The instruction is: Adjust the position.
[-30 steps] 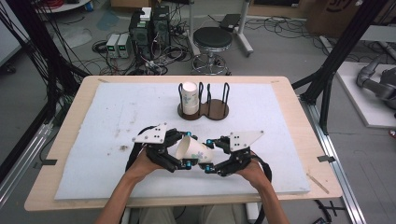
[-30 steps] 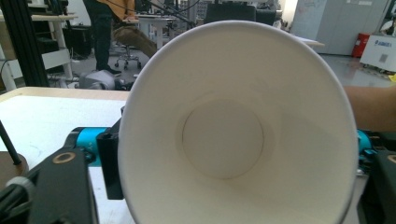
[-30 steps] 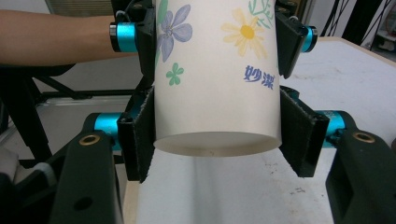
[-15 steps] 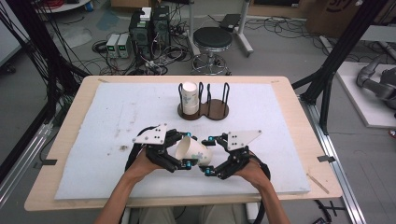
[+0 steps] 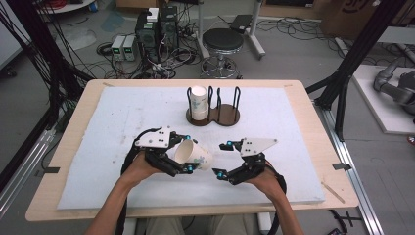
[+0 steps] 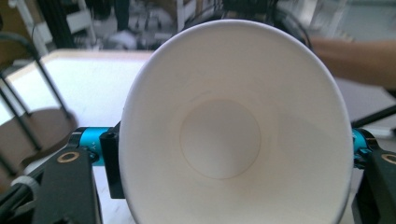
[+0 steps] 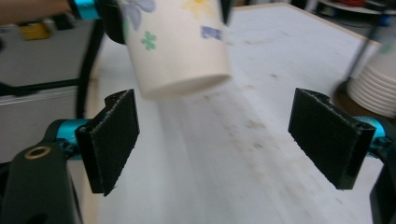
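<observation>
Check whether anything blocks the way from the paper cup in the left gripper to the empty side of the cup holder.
Nothing visible does. The left gripper holds the paper cup over bare white mat; the holder's empty right ring is open. The cup stack fills its left ring; the open right gripper stands aside.

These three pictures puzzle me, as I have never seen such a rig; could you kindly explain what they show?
No robot works here: a person seated at a table holds a black two-jaw gripper in each hand. The high view looks down from above the person; the other two come from cameras riding on the grippers.

A white foam mat covers the wooden table. At its far side stands a dark two-ring wire cup holder with a stack of white paper cups in one ring.

The left gripper grips a flower-printed white paper cup on its side; its own camera looks straight into the cup's mouth. The right gripper has just opened its jaws and stands open beside the cup's base, with nothing between its pads.
</observation>
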The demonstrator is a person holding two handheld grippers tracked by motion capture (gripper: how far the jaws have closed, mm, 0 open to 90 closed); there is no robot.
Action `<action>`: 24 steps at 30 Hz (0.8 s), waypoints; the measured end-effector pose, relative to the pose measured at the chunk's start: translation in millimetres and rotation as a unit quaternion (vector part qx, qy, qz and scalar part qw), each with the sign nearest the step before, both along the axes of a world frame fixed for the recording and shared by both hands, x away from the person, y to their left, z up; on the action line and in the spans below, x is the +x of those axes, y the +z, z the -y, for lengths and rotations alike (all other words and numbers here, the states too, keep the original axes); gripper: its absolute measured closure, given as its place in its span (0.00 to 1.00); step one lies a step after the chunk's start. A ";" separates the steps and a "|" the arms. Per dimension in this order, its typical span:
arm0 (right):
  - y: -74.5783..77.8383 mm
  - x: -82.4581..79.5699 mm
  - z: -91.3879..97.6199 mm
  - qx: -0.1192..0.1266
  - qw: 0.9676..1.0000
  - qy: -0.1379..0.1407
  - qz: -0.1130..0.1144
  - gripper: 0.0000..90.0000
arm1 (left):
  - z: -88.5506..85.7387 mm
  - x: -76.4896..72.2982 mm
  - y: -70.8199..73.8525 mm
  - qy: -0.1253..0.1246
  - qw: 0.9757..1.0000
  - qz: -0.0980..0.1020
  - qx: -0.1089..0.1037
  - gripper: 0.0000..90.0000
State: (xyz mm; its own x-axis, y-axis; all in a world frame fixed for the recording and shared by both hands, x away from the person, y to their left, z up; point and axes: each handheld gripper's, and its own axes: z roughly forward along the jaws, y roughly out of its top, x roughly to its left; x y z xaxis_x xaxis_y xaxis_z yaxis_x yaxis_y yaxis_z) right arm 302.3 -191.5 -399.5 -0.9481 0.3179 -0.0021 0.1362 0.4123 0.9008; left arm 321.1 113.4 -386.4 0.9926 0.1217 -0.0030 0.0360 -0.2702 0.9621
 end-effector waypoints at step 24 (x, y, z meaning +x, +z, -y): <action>-42.4 4.8 64.4 -0.061 0.959 -0.277 -0.007 0.19 | 3.6 36.5 23.9 0.010 0.966 0.016 0.257 0.29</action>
State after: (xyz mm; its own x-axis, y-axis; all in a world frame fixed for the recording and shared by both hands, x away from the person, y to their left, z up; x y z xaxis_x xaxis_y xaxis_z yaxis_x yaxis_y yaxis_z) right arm 307.2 -255.9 -441.9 -0.6336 0.7713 -0.0600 0.3765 0.3752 0.8470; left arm 357.7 109.8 -362.5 0.9887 0.1175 0.0931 0.0187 -0.7127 0.7012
